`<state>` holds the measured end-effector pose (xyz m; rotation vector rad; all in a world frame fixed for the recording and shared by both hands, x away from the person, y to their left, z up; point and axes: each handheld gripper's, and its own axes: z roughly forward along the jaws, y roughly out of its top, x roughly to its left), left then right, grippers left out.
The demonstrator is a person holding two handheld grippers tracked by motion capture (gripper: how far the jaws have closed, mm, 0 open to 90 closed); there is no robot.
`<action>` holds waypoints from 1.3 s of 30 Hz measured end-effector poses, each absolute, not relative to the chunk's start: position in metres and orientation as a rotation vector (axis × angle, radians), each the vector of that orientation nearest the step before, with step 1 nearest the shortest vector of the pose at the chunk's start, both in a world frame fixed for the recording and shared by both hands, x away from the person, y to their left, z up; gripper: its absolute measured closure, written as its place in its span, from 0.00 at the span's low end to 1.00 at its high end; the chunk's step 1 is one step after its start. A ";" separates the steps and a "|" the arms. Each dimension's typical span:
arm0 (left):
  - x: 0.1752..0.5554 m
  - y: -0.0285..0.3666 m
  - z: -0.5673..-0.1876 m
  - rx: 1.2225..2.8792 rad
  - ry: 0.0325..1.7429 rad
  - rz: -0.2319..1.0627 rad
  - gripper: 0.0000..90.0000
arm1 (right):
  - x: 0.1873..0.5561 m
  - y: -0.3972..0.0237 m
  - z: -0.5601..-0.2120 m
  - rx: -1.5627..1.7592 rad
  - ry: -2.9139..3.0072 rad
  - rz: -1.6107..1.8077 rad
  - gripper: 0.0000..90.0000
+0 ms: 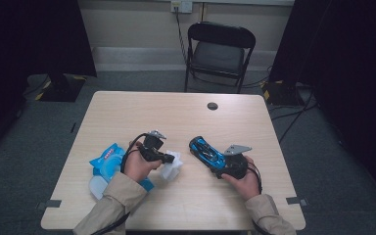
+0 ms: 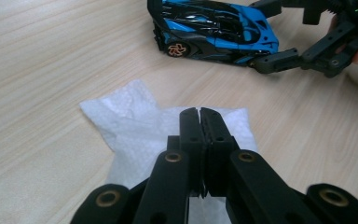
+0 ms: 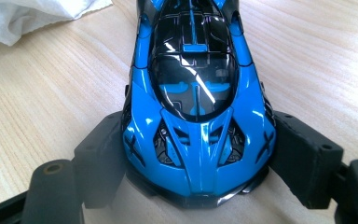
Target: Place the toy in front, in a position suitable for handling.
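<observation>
From the high view, a person sits at a light wooden table point(image 1: 127, 112) with a gripper in each hand. The left gripper point(image 1: 168, 158) is squeezed tight and its tip rests at a white tissue point(image 1: 172, 166). A blue pack of wipes point(image 1: 105, 164) lies on the table under the left hand point(image 1: 136, 166). The right gripper point(image 1: 214, 164) holds a blue toy car point(image 1: 205, 151), which sits on the table near the middle. The right hand point(image 1: 242, 178) is behind it. A black folding chair point(image 1: 219, 51) stands past the far edge of the table.

In the left gripper view, the two black jaws are pressed together with no gap. They sit right over the tissue point(image 2: 135, 126), which lies crumpled on the wood. I cannot tell if a bit of tissue is pinched between them. The toy car point(image 2: 214, 30) is farther off, with the right gripper point(image 2: 279, 35) clamped on one end of it.

In the right gripper view, the toy car point(image 3: 196, 107) sits between the two jaws. One jaw pad touches each side of the car, so it is gripped. A corner of the tissue point(image 3: 37, 14) shows at the top left, apart from the car.
</observation>
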<state>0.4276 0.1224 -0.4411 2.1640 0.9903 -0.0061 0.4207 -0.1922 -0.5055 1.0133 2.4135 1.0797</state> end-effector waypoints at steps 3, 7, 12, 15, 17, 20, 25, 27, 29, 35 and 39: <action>0.428 0.122 -0.442 2.165 0.992 -0.005 0.97 | 0.421 -0.192 -0.505 1.014 2.413 1.080 0.27; 0.428 0.122 -0.442 2.161 0.994 -0.004 0.97 | 0.421 -0.192 -0.505 1.015 2.413 1.080 0.27; 0.428 0.122 -0.443 2.162 0.997 0.002 0.93 | 0.421 -0.192 -0.505 1.014 2.413 1.080 0.27; 0.428 0.121 -0.443 2.160 1.004 0.028 0.84 | 0.421 -0.192 -0.506 1.013 2.413 1.080 0.27; 0.428 0.120 -0.443 2.175 1.012 0.047 0.72 | 0.421 -0.192 -0.505 1.014 2.412 1.080 0.27; 0.429 0.120 -0.444 2.176 1.027 0.078 0.58 | 0.421 -0.192 -0.505 1.013 2.412 1.080 0.27; 0.429 0.118 -0.446 2.196 1.053 0.094 0.48 | 0.421 -0.192 -0.505 1.013 2.413 1.080 0.27; 0.430 0.118 -0.447 2.192 1.059 0.098 0.46 | 0.421 -0.192 -0.505 1.014 2.413 1.080 0.27; 0.430 0.118 -0.447 2.195 1.072 0.109 0.42 | 0.421 -0.192 -0.505 1.014 2.413 1.080 0.27; 0.430 0.115 -0.454 2.203 1.090 0.105 0.40 | 0.421 -0.192 -0.505 1.014 2.413 1.080 0.27; 0.430 0.112 -0.460 2.230 1.076 0.073 0.50 | 0.421 -0.192 -0.505 1.014 2.413 1.080 0.27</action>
